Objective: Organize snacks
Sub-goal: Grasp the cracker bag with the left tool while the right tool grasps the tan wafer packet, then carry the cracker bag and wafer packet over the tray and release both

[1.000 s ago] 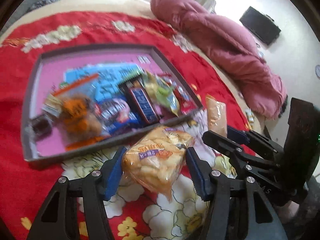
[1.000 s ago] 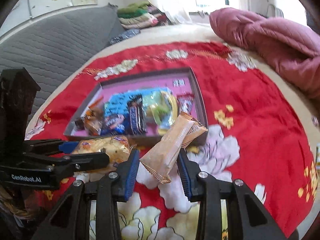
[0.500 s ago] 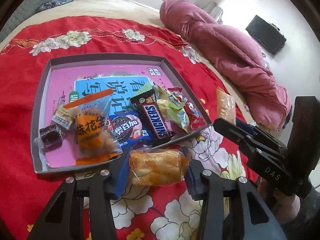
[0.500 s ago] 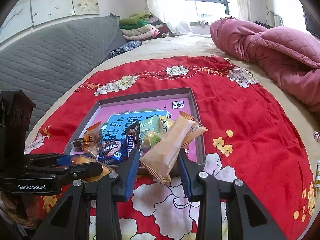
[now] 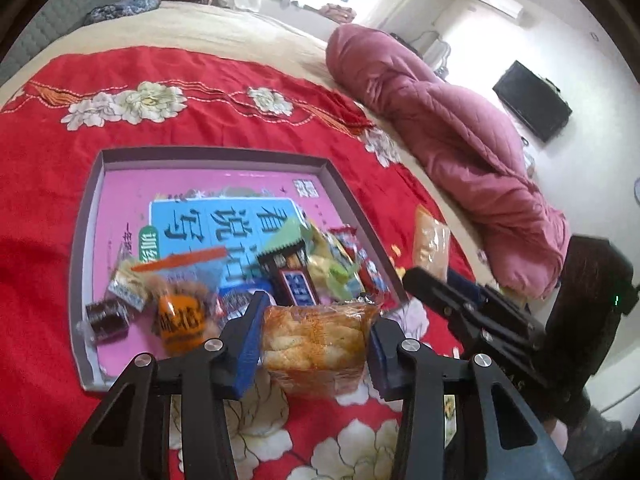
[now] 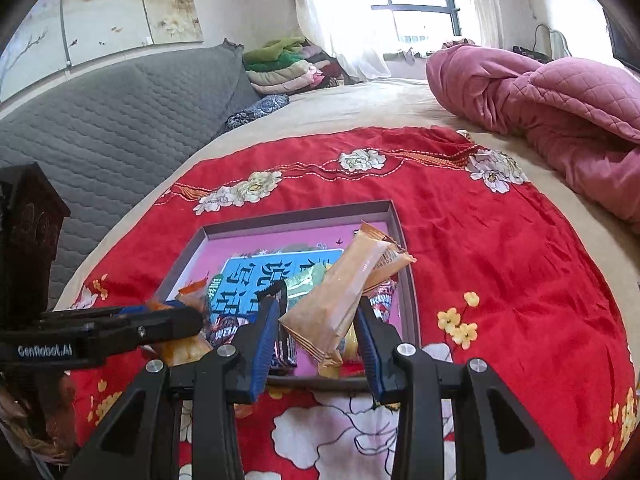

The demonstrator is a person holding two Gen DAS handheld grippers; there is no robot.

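A shallow grey box with a pink floor (image 5: pixel 92 208) (image 6: pixel 394 216) lies on a red flowered cloth and holds several snacks, among them a Snickers bar (image 5: pixel 298 290) and an orange packet (image 5: pixel 180 318). My left gripper (image 5: pixel 312 338) is shut on a clear bag of golden crackers (image 5: pixel 316 342), held just above the box's near edge. My right gripper (image 6: pixel 316 334) is shut on a long tan wrapped bar (image 6: pixel 348 292), held tilted over the box's near right corner. Each gripper shows in the other's view: the right (image 5: pixel 472 312), the left (image 6: pixel 104 330).
The red cloth (image 6: pixel 500 248) covers a beige bed. A rumpled pink quilt (image 5: pixel 452 148) lies along the right side. A grey quilted headboard (image 6: pixel 100 120) stands on the left, with folded clothes (image 6: pixel 288 68) at the far end by the window.
Both grippers have lifted and moved forward with their snacks, now reaching the box's near edge. The cracker bag has turned flatter between the left fingers.
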